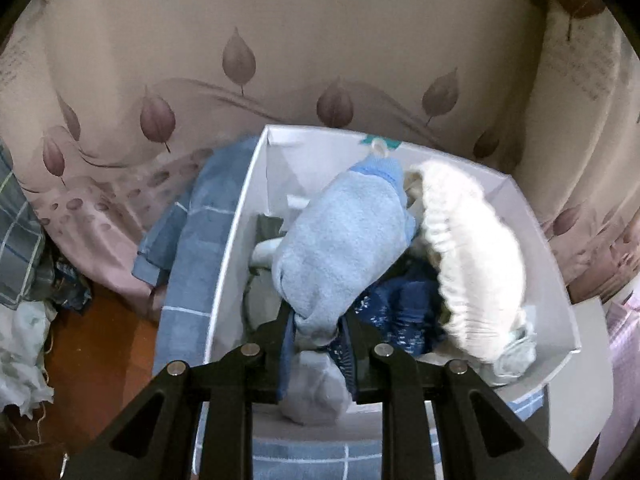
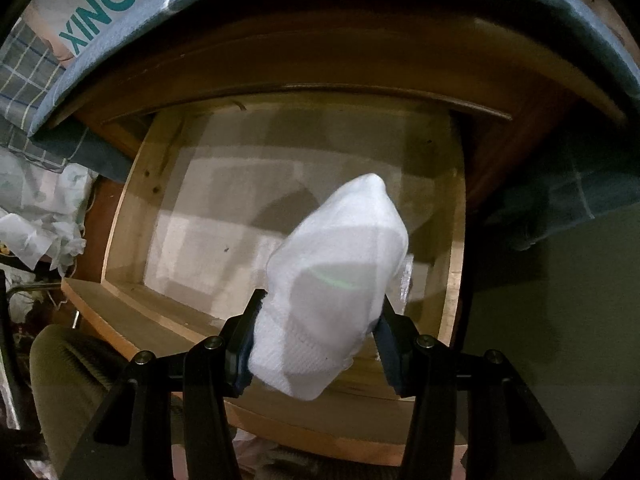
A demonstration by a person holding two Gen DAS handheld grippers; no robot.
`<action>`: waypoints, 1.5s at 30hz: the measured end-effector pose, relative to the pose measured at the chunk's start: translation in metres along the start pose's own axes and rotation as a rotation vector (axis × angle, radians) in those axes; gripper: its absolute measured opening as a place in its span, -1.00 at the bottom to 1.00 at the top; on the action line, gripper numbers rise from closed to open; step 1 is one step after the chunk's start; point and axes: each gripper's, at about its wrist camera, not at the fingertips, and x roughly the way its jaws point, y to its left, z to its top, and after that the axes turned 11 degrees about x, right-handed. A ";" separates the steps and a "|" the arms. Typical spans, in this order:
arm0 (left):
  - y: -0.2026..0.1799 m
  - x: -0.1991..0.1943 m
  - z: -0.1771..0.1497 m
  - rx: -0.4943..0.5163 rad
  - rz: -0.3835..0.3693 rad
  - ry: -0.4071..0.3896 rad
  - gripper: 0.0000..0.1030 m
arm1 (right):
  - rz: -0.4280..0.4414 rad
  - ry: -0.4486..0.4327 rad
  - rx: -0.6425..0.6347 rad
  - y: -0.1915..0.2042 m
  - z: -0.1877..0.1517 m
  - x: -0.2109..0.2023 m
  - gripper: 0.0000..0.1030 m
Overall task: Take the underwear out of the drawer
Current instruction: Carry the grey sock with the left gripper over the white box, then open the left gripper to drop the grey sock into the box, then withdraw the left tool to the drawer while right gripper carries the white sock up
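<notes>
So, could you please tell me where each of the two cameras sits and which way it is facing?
Left wrist: on the left gripper, looking steeply down into a white box of clothes on a leaf-print sheet; its black jaws clamp a light blue garment.
Right wrist: on the right gripper, looking steeply down into an open wooden drawer; its jaws clamp a white garment.
Shared: both show only their own jaws, and no object can be matched for certain across them.

L wrist cam close above white box (image 1: 224, 280); R above wooden drawer (image 2: 132, 200).
</notes>
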 end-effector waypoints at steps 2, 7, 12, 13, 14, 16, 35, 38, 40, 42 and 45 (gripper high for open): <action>-0.004 0.005 -0.001 0.025 0.037 -0.006 -0.58 | 0.003 0.006 -0.001 0.000 0.000 0.000 -0.08; -0.011 0.009 -0.002 0.059 0.080 0.007 -0.47 | -0.001 0.007 0.001 0.000 0.000 0.001 -0.08; -0.012 0.002 -0.004 0.033 0.132 0.012 -0.18 | -0.013 0.003 -0.004 0.002 0.000 0.000 -0.08; -0.013 0.000 -0.004 0.037 0.146 0.009 -0.05 | -0.015 0.003 -0.004 0.002 -0.001 -0.001 -0.08; -0.015 -0.004 -0.005 0.045 0.159 0.004 0.00 | -0.017 0.003 -0.004 0.003 -0.001 0.000 -0.08; -0.019 -0.013 -0.006 0.066 0.169 -0.017 0.15 | -0.019 0.001 -0.005 0.004 -0.001 0.000 -0.08; -0.040 -0.092 -0.135 0.149 0.261 -0.126 0.29 | -0.043 -0.093 -0.030 0.008 -0.005 -0.015 -0.08; -0.039 -0.081 -0.172 0.123 0.286 -0.085 0.29 | -0.041 -0.130 -0.031 0.008 -0.005 -0.024 -0.08; -0.038 -0.069 -0.196 0.100 0.279 -0.045 0.29 | -0.028 -0.135 -0.031 0.010 -0.005 -0.030 -0.08; -0.035 -0.056 -0.216 0.081 0.265 0.002 0.29 | -0.013 -0.142 -0.035 0.013 -0.007 -0.039 -0.08; -0.033 -0.041 -0.241 0.064 0.265 0.037 0.29 | 0.005 -0.163 -0.055 0.018 -0.008 -0.060 -0.08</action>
